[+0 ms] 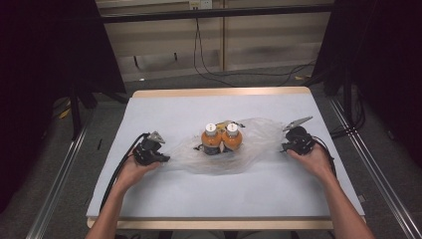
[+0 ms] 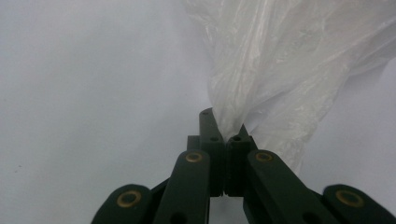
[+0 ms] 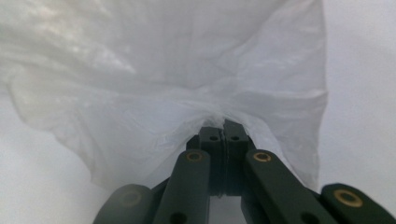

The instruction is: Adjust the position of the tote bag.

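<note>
A clear plastic bag [image 1: 254,139] lies stretched across the middle of the white table [image 1: 199,189]. Inside it stand two orange bottles [image 1: 221,139] with white caps, side by side. My left gripper [image 1: 164,158] is shut on the bag's left end; in the left gripper view the plastic bag [image 2: 280,70] bunches out from between the closed jaws of the left gripper [image 2: 227,135]. My right gripper [image 1: 284,147] is shut on the bag's right end, and in the right gripper view the crumpled plastic bag [image 3: 163,93] spreads from the pinched tips of the right gripper [image 3: 223,128].
The table's wooden edge [image 1: 219,92] runs along the back. Cables [image 1: 214,74] trail over the floor behind it. Dark curtains [image 1: 50,50] hang on both sides, and metal rails [image 1: 59,179] run along the floor to left and right.
</note>
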`<state>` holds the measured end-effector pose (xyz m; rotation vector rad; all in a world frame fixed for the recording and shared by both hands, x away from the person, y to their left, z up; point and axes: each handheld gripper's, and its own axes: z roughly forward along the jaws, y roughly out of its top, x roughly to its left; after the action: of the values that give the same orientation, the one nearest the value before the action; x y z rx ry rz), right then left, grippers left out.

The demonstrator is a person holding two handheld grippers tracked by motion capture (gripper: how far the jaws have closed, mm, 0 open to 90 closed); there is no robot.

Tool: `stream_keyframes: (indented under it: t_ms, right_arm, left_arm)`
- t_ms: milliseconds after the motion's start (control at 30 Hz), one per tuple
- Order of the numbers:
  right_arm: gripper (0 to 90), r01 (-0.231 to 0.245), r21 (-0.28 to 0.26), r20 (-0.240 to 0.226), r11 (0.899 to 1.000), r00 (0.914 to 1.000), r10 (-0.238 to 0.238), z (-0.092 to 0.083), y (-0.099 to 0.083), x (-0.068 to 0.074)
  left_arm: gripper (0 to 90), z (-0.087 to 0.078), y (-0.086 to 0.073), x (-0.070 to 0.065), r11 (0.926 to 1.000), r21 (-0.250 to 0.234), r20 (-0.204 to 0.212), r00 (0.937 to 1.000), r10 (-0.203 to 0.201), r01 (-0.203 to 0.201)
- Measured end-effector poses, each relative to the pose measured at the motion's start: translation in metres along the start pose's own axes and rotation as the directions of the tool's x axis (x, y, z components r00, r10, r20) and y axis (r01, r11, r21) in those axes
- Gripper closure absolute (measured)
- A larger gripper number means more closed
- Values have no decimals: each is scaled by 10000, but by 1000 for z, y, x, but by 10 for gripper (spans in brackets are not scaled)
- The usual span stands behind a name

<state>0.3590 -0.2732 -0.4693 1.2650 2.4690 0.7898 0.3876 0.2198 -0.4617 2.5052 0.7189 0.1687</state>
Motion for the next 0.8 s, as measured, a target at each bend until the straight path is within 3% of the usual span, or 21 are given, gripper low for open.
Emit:
stream_keyframes:
  t_ms: [33, 67, 100, 167, 233, 333, 567, 733, 800]
  right_arm:
    - [888, 14, -145, -66, 9999, 10000, -15, 0, -1, 0]
    - [866, -38, -296, -112, 9996, 9999, 35, 0, -3, 1]
    - [836, -88, -531, -173, 9986, 9998, 79, 0, -4, 1]
    - [768, -299, -1046, -451, 9941, 9987, 252, -3, -5, 2]
    - [687, -373, -1412, -440, 9893, 9985, 313, -8, -6, 4]
    - [583, -296, -1970, -619, 9800, 9979, 177, -18, -5, 8]
    - [348, -200, -2994, -777, 9539, 9970, -35, -45, -5, 18]
    - [258, -240, -3564, -829, 9340, 9965, -60, -67, -6, 22]
    - [232, -169, -3692, -764, 9292, 9970, -123, -75, -6, 24]
  left_arm:
    - [870, 2, -1, -3, 9974, -475, 18, 9985, -550, 550]
    - [849, 1, -2, -1, 9972, -624, 170, 9990, -403, 413]
    - [818, 1, -3, -3, 9946, -842, 316, 9978, -580, 605]
    - [751, -4, -4, -2, 9953, -873, 339, 9986, -396, 424]
    - [672, -9, -5, -2, 9886, -1345, 468, 9970, -624, 682]
    - [538, -20, -8, -3, 9715, -2185, 685, 9945, -791, 923]
    - [319, -44, -12, -10, 9405, -3248, 628, 9945, -837, 997]
    - [301, -56, -14, -14, 9231, -3756, 493, 9964, -687, 822]
    - [318, -61, -13, -16, 9113, -4021, 560, 9959, -716, 882]
